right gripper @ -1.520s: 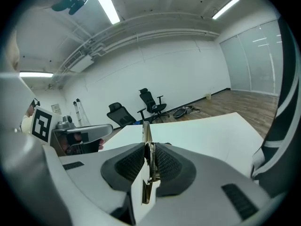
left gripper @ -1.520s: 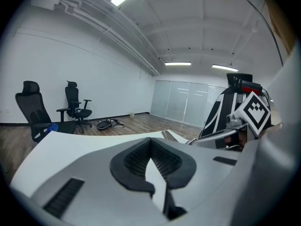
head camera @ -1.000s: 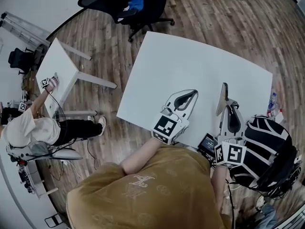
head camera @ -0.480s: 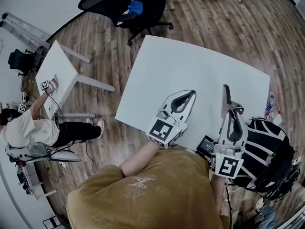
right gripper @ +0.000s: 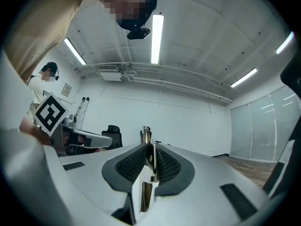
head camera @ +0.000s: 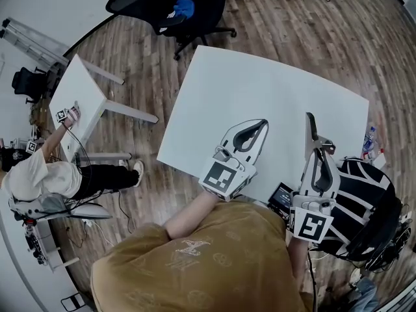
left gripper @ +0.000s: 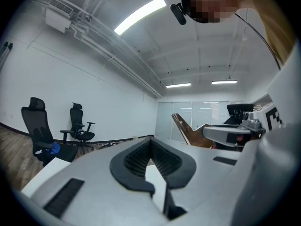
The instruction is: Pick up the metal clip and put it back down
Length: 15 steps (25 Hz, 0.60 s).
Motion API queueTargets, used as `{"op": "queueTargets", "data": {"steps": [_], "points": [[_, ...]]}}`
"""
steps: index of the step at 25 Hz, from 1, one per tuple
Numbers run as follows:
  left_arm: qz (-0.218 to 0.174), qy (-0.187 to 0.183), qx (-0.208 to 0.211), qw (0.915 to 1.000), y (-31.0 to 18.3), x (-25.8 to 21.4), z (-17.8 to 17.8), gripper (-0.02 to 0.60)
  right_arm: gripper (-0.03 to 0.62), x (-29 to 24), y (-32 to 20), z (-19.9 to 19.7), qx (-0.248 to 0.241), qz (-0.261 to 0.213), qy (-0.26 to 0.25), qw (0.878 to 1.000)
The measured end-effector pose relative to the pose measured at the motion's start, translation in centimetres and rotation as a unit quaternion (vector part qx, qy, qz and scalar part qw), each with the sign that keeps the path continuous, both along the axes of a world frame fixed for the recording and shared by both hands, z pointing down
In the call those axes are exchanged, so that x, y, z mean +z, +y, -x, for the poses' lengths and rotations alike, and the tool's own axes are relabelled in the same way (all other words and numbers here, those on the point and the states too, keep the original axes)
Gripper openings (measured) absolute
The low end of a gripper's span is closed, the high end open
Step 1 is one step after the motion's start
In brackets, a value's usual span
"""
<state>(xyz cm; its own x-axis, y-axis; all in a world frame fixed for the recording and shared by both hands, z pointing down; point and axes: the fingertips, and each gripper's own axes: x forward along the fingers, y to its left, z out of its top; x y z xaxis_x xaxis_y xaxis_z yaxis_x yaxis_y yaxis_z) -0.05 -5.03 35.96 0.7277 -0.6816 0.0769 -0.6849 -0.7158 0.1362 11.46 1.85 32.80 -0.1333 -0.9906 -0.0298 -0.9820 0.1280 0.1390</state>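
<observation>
A thin metal clip [right gripper: 146, 142] stands on edge between the black ribbed pads of my right gripper [right gripper: 149, 149], and its upper end sticks out past them. The jaws are closing, and the pads touch the clip on both sides. In the head view my right gripper [head camera: 311, 130] is turned on its side above the front right of the white table [head camera: 273, 86]; the clip cannot be made out there. My left gripper [head camera: 261, 124] hovers over the table's front edge, shut, with nothing between its pads [left gripper: 141, 157]. Both gripper views look up towards the ceiling.
A small dark device [head camera: 283, 197] lies at the table's front edge between my arms. A black-and-white striped bag [head camera: 367, 197] and a bottle [head camera: 370, 138] are at the right. Beyond the table stands an office chair [head camera: 192, 8]. A small white table [head camera: 81, 90] and a seated person [head camera: 39, 174] are at the left.
My right gripper has shifted a little to the right and back towards me. The left gripper has drawn slightly left and nearer. The table has not changed.
</observation>
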Motion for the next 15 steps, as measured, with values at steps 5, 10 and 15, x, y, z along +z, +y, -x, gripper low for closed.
{"op": "queueTargets", "data": {"steps": [5,10,15], "points": [[-0.008,-0.004,-0.009,0.9999,-0.15,-0.05,0.16,0.006,0.06,-0.02,0.07,-0.17,0.003,0.001,-0.001,1.0],[-0.019,-0.014,-0.026,0.9994,-0.2,0.11,0.16,0.006,0.057,0.28,0.17,-0.48,0.005,0.002,-0.003,1.0],[-0.007,-0.015,-0.028,0.9995,-0.09,0.08,0.31,0.006,0.048,0.25,0.29,-0.64,0.007,0.003,-0.005,1.0]]}}
